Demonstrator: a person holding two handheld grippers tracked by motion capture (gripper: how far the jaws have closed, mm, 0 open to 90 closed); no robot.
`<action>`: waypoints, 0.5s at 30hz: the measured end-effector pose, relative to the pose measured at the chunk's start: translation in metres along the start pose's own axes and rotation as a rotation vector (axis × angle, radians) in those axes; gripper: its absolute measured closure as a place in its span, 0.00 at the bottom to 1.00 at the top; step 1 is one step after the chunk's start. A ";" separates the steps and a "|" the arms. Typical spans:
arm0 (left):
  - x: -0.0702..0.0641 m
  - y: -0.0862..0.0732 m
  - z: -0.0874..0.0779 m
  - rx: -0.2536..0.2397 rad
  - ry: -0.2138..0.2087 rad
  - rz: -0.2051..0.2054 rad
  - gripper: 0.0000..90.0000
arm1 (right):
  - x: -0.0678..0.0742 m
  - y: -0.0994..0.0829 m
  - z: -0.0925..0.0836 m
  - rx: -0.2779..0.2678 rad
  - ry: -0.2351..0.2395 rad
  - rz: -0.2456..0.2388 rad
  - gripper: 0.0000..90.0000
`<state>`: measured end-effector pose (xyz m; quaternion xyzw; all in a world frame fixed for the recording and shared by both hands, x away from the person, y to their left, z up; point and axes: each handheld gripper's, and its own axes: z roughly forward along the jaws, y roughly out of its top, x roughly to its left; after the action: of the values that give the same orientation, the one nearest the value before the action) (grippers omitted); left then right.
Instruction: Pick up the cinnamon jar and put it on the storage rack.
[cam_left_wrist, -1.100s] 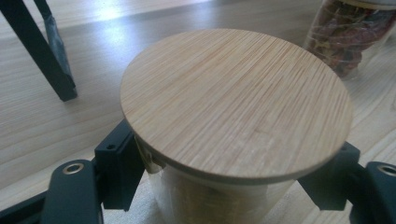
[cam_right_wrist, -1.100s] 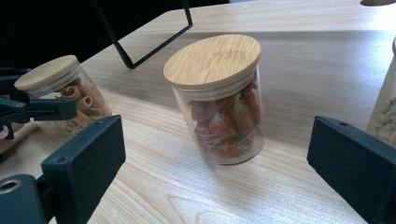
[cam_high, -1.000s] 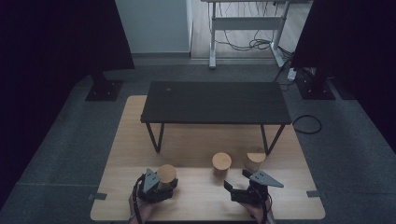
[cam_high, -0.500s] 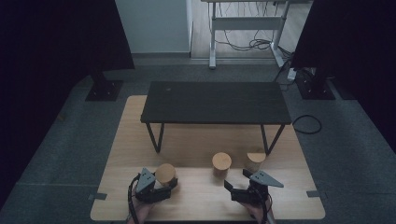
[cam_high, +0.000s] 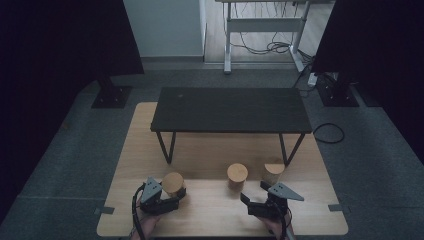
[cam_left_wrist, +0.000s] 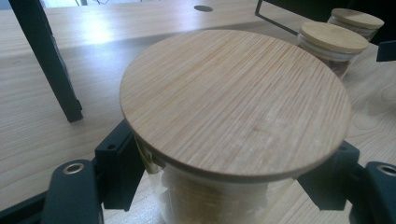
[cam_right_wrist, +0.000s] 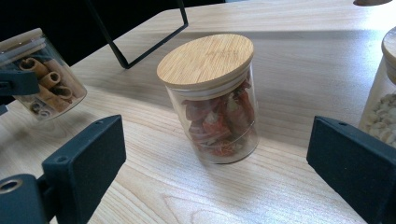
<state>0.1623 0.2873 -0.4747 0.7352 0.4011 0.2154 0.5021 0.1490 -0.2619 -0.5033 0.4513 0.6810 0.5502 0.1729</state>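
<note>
On the wooden board (cam_high: 310, 210), at its near left, the left gripper (cam_high: 172, 194) grasps a glass jar (cam_high: 173, 184) just under its round bamboo lid (cam_left_wrist: 233, 100), both jaws pressed on the glass. In the right gripper view this jar holds curled brown rolls. Near the middle stands a second jar (cam_right_wrist: 215, 100) of reddish pieces, lid on. The right gripper (cam_high: 252, 199) sits released just before it, jaws wide apart and empty. A third jar (cam_high: 273, 172) stands to the right, near the black table (cam_high: 230, 107)
</note>
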 end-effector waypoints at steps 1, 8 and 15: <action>0.000 0.000 0.000 0.000 0.000 0.000 0.28 | 0.000 0.000 0.000 0.001 -0.001 0.001 0.05; 0.003 0.003 -0.005 -0.008 -0.011 -0.014 0.28 | 0.000 0.000 0.000 0.001 -0.003 0.000 0.05; 0.011 0.010 -0.015 -0.026 -0.032 -0.026 0.28 | 0.000 0.000 0.000 0.003 -0.005 -0.001 0.05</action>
<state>0.1620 0.3026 -0.4604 0.7269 0.3997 0.2023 0.5206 0.1491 -0.2617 -0.5032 0.4527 0.6816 0.5479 0.1739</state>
